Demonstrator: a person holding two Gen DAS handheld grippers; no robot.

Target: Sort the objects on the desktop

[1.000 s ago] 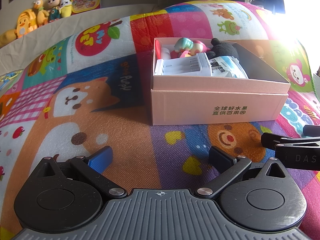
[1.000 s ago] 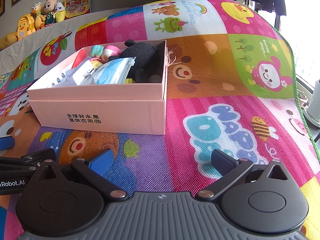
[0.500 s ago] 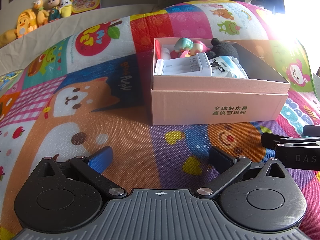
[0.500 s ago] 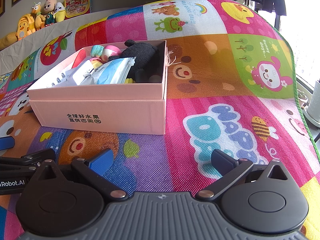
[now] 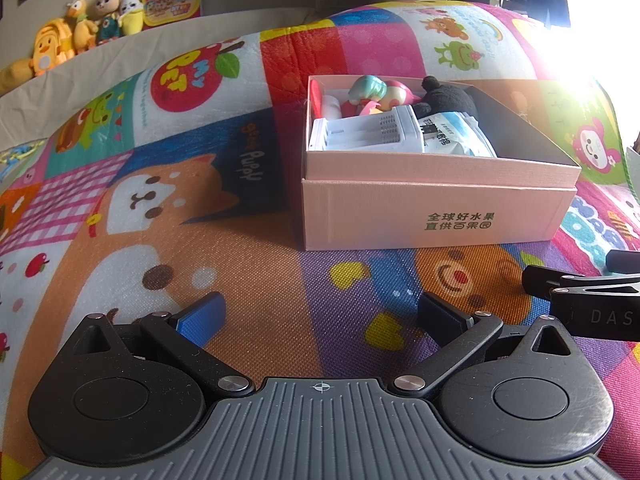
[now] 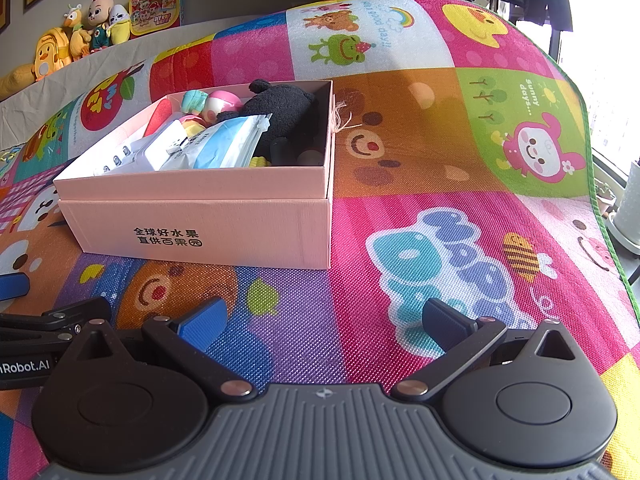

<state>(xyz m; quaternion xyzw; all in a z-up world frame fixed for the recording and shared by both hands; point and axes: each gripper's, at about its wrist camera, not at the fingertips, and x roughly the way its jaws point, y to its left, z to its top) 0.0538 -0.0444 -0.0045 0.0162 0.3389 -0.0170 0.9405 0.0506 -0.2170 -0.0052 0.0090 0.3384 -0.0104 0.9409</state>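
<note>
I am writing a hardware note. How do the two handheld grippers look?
Both the left gripper and the right gripper have a grey ribbed body, two round black discs, black link arms with silver pins, one blue finger pad and one black. White lettering marks their sides. No cables or sleeves show.

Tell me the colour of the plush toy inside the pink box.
Black plush toy; clearest in the right wrist view.

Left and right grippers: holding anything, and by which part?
Nothing held. Left gripper and right gripper are both open over the colourful play mat.
</note>
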